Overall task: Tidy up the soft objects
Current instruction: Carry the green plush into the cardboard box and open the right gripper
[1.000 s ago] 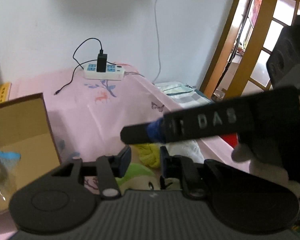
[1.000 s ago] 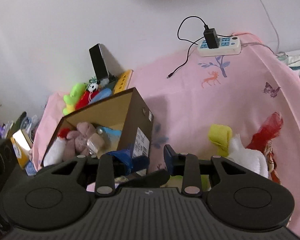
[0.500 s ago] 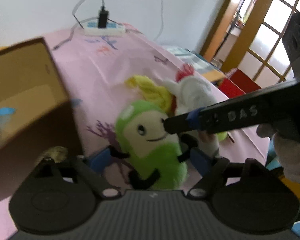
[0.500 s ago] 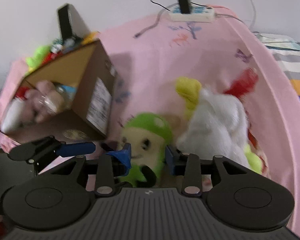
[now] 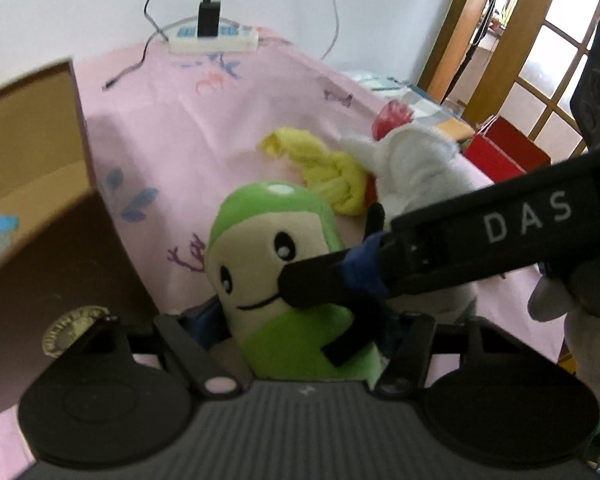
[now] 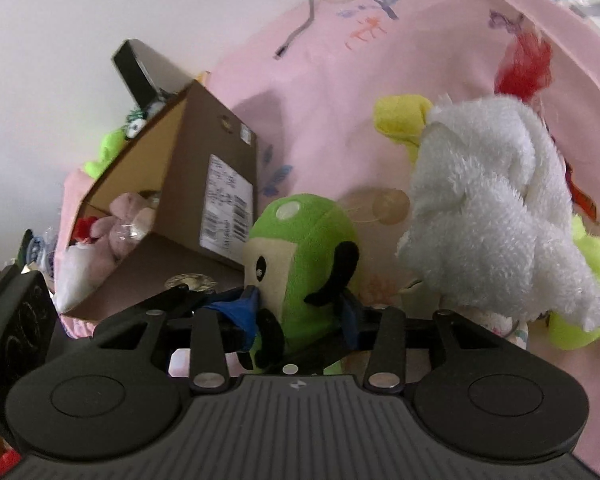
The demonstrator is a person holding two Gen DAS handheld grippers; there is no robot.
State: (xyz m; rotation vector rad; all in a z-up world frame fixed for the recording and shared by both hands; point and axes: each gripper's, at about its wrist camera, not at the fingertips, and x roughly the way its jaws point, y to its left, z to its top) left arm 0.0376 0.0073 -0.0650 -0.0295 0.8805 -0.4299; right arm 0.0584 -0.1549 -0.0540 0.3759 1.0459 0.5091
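Left wrist view, both grippers' jaws flanking green plush (image 5: 284,264), grip unclear, pads hidden.

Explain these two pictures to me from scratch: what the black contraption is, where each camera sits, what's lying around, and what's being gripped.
There is no robot. A person holds one black two-finger gripper in each hand, and a fisheye camera on each looks forward along its fingers.

In the left wrist view, the left gripper has its blue-padded fingers on either side of a green and cream plush toy with a smiling face. The black bar marked DAS is the right gripper, coming in from the side and pressing on the toy's face.

In the right wrist view, the right gripper brackets the same toy. Whether either actually pinches it is unclear.

On the pink printed cloth lie a white fluffy plush and an open brown cardboard box holding other soft toys.
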